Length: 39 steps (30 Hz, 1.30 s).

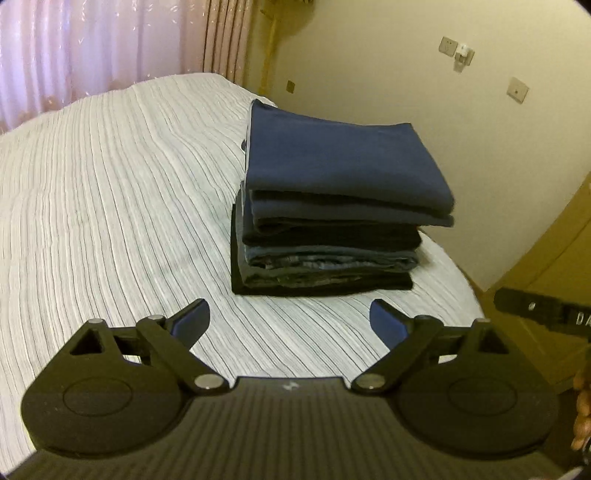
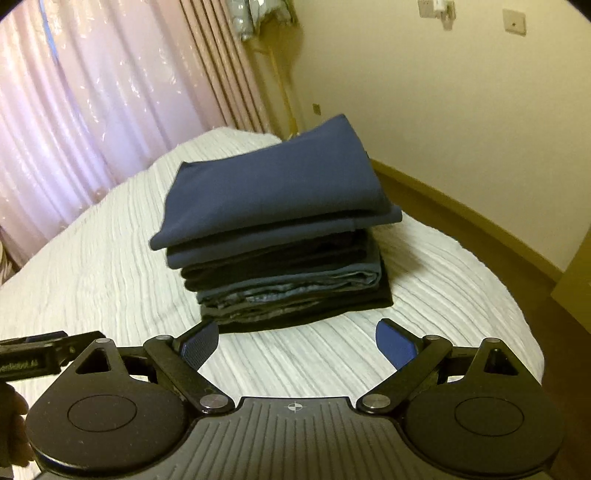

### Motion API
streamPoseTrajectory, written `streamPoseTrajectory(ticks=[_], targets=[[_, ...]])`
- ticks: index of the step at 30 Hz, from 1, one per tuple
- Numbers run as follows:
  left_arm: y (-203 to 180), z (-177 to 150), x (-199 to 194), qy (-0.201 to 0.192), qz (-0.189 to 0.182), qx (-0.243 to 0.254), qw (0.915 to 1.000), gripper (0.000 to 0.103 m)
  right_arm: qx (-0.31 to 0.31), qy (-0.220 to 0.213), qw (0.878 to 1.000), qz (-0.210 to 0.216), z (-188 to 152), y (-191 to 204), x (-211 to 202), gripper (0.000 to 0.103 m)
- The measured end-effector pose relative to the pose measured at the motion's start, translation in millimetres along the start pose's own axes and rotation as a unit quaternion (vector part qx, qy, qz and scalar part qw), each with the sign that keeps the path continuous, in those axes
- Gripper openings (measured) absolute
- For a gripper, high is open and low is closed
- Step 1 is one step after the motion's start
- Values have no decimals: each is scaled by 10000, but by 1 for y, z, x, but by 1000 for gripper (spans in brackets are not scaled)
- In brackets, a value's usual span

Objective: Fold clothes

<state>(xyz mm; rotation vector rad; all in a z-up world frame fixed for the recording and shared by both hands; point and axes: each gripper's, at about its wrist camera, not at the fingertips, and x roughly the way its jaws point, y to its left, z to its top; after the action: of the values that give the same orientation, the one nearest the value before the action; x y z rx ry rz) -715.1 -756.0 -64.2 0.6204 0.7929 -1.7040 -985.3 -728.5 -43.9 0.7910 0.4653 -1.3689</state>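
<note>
left gripper (image 1: 290, 319) jaws spread wide, right gripper (image 2: 297, 341) likewise, both empty

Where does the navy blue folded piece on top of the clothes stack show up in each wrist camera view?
Left wrist: the navy blue top piece sits right of centre, upper middle, crowning the stack.
Right wrist: the navy blue top piece sits near centre, upper middle, tilted.
Shared landmark: the wall socket plate, upper right in both.
</note>
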Motion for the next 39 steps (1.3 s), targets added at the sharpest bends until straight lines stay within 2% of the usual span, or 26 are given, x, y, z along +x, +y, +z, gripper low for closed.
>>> streamPoseTrajectory(ticks=[4, 8, 20, 26, 39], targets=[[-8, -16, -12, 147, 54, 298, 9994, 95, -41, -89, 9999, -121, -17, 18, -24, 95], [-15, -23, -20, 263, 112, 252, 9993, 95, -60, 13, 9999, -91, -22, 25, -28, 95], [-45, -11, -14, 182, 743, 231, 9968, 95, -341, 82, 9993, 145, 4, 7, -18, 95], [-58, -9, -5, 186, 805, 378, 9959, 95, -403, 233, 9987, 190, 7, -5, -8, 95], [-71, -8, 9, 338, 803, 360, 9955, 95, -324, 351, 9987, 160, 8, -20, -4, 95]])
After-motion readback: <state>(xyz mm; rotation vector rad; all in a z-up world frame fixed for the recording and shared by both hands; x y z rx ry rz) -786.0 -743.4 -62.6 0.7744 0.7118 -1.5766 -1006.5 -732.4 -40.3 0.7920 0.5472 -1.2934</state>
